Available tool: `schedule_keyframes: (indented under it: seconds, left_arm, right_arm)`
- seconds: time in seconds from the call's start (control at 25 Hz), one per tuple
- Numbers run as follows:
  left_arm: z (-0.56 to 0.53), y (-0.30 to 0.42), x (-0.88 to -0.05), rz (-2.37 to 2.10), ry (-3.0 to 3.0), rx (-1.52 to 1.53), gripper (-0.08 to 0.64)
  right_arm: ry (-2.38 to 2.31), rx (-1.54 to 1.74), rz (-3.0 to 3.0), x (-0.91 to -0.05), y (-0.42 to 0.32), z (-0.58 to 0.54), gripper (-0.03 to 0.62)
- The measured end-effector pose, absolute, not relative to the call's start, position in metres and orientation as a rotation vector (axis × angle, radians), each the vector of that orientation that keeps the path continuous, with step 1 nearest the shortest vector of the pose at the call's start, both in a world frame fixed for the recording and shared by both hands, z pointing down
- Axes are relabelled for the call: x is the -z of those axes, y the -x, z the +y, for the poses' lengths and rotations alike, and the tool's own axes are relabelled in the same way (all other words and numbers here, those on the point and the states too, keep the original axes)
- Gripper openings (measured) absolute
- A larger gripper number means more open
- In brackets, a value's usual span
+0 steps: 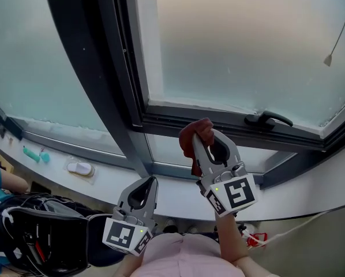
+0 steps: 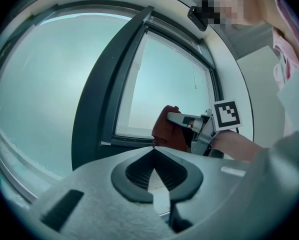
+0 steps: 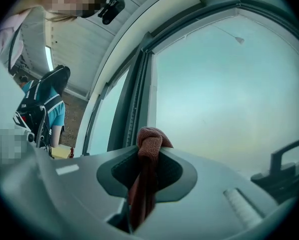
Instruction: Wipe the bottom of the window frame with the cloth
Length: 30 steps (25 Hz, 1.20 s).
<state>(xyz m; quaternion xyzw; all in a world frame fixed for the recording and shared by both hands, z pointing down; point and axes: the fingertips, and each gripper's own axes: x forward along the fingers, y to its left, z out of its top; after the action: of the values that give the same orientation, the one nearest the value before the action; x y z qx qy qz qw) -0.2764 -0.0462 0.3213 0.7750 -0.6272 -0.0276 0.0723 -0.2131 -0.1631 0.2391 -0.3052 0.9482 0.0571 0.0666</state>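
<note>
My right gripper (image 1: 204, 133) is shut on a dark red cloth (image 1: 193, 137), whose bunched end sticks out past the jaw tips just in front of the dark bottom rail of the window frame (image 1: 218, 123). In the right gripper view the cloth (image 3: 148, 144) hangs pinched between the jaws of the right gripper (image 3: 148, 145). My left gripper (image 1: 151, 180) is shut and holds nothing, lower and to the left, over the white sill (image 1: 178, 192). The left gripper view looks past the left gripper's (image 2: 153, 150) closed jaws at the cloth (image 2: 165, 129).
A black window handle (image 1: 269, 119) sits on the frame to the right. A dark vertical mullion (image 1: 112, 79) divides the panes. Small items (image 1: 80, 168) lie on the sill at left. A black backpack (image 1: 34, 229) is at lower left. A blind cord (image 1: 329, 56) hangs at upper right.
</note>
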Motion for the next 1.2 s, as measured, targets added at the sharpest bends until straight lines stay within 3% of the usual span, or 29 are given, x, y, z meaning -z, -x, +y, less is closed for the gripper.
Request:
schedule_keyframes:
  seconds: [0.64, 0.92, 1.2]
  left_arm:
    - [-0.024, 0.325, -0.324, -2.005, -2.219, 0.176, 0.0]
    - [-0.022, 0.331, -0.333, -2.047, -2.208, 0.201, 0.0]
    - [-0.04, 0.311, -0.341, -2.048, -2.231, 0.184, 0.0]
  right_arm:
    - [0.865, -0.209, 3.136, -0.256, 0.339, -0.198, 0.067]
    - [1.026, -0.498, 3.245, -0.282, 0.346, -0.201, 0.064]
    - [1.058, -0.571, 3.295, -0.3, 0.325, -0.215, 0.063]
